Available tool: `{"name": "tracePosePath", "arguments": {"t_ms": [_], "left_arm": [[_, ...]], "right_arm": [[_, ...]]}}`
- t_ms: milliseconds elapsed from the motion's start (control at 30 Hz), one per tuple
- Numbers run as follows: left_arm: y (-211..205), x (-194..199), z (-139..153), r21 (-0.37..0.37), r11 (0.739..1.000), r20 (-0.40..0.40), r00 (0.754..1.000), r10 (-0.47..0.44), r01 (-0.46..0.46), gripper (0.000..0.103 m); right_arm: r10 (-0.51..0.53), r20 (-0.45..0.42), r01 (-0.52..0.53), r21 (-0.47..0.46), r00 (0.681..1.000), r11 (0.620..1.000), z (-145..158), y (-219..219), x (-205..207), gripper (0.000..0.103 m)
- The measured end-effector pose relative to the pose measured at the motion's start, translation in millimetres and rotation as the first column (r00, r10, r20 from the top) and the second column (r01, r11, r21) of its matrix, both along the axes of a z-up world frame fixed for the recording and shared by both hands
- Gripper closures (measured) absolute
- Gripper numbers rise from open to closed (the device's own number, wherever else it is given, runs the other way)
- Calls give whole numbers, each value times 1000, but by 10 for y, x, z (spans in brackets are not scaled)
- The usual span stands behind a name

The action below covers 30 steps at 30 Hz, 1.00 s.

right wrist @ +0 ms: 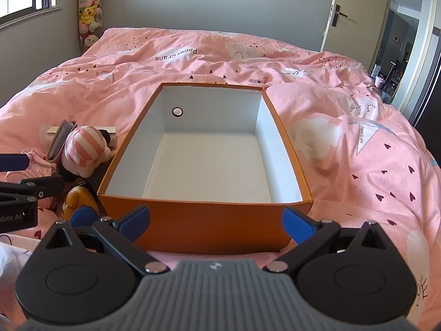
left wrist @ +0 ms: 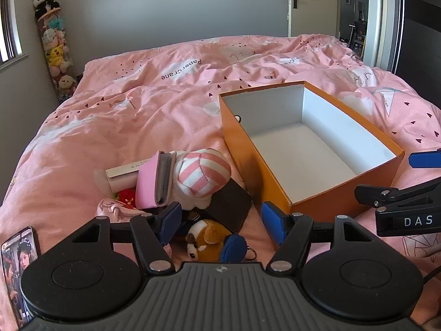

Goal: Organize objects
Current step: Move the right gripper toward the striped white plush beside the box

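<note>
At the lower left edge of my left wrist view lies one smartphone with a lit screen (left wrist: pixel 19 270), flat on the bed with the pink printed duvet (left wrist: pixel 115 115). Right of it, in the lower middle, sits the pile I am to organize: one pale cardboard tube (left wrist: pixel 124 175), one pink-covered wallet-like case (left wrist: pixel 154 180) leaning on it, one pink-and-white striped plush toy (left wrist: pixel 201 176), one small red item (left wrist: pixel 127 195) and one crumpled pink cloth piece (left wrist: pixel 113 209), both partly hidden, one flat black rectangular object (left wrist: pixel 228 204) under the plush, and one brown-and-white plush animal with blue earmuffs (left wrist: pixel 212 241) nearest my camera.

My left claw (left wrist: pixel 220 218) hangs just above that brown plush, its two blue-padded fingers (left wrist: pixel 171 215) spread apart with nothing between them.

Right of the pile, touching the black object's edge, stands one open orange cardboard box with a white interior (left wrist: pixel 248 149); nothing lies inside it. In the right wrist view the box (right wrist: pixel 209 220) fills the centre, with one round hole in its far-left wall.

My right claw (right wrist: pixel 216 220) sits close to the box's near orange wall, its two fingers wide apart and gripping nothing.

In the upper left corner of both views stands one tall clear column stuffed with plush toys (left wrist: pixel 56 49).
</note>
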<state>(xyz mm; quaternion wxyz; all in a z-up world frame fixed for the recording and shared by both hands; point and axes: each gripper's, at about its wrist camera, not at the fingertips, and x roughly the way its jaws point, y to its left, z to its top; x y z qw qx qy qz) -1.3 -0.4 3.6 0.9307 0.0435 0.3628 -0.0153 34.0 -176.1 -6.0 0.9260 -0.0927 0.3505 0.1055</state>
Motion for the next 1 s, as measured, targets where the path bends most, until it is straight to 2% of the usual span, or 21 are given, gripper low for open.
{"name": "tracePosePath", "arguments": {"t_ms": [333,1000], "left_arm": [[14,3,-18,-33,999,-21,1000,-8,7,28],[22,12,-44,-34,999,-53,999,9,-11,28]], "right_arm": [[1,-17,-1,0,1000,1000,-15,-2,2,1],[-1,-37,1,0,999,1000,-43,9,-5,1]]}}
